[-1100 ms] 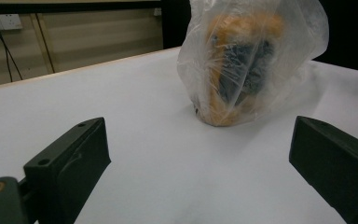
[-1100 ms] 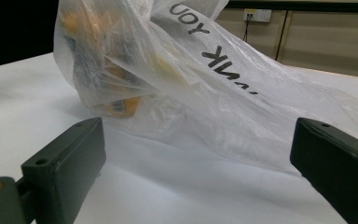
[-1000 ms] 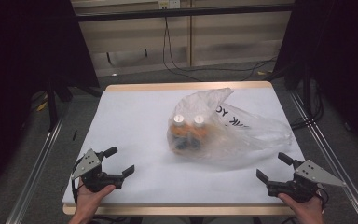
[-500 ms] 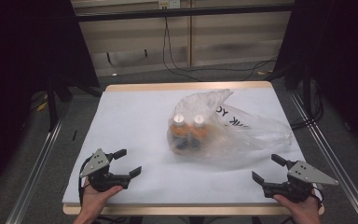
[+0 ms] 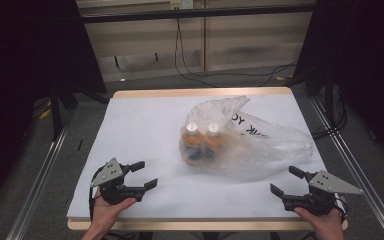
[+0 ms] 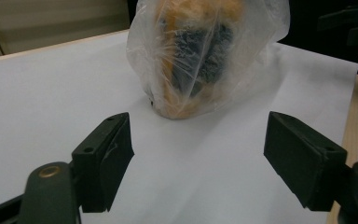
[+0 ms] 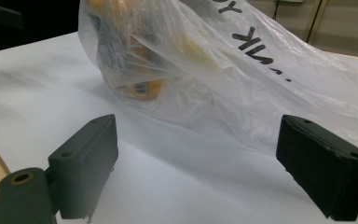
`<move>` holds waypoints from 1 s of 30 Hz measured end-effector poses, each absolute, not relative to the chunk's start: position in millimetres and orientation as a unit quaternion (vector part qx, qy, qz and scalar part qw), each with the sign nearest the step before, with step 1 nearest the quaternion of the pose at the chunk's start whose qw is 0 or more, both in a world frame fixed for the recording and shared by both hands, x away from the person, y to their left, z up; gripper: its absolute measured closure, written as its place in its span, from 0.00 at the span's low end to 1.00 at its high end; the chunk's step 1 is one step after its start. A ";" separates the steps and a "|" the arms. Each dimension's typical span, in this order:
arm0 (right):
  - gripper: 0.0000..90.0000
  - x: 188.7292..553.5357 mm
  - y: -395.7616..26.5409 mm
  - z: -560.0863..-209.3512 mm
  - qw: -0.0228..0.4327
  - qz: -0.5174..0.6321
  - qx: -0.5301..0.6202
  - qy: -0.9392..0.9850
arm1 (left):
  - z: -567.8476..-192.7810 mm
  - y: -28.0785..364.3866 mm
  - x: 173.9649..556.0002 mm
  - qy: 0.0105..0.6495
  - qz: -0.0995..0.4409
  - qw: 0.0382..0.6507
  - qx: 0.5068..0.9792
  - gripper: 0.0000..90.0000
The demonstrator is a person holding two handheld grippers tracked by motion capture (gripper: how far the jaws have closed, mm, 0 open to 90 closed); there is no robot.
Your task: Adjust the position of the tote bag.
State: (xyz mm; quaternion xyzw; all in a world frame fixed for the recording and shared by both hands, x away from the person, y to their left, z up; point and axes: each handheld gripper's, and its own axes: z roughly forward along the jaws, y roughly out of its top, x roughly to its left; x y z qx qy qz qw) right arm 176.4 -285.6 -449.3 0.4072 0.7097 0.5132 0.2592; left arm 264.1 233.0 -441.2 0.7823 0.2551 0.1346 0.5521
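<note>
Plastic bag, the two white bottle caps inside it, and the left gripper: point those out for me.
plastic bag (image 5: 275,142): high view, on its clear crumpled side right of the bottles.
white bottle caps (image 5: 192,128): high view, on the left cap's top.
left gripper (image 5: 144,175): high view, midway between its open fingertips.

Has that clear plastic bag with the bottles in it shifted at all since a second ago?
No. The plastic bag lies in the same spot on the white table cover, equally far from the table's far wooden edge.
</note>
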 end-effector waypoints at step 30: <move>0.15 177.2 -279.7 -450.3 0.238 0.512 0.395 0.725 | -392.8 182.9 295.2 0.209 0.082 0.569 0.791 0.42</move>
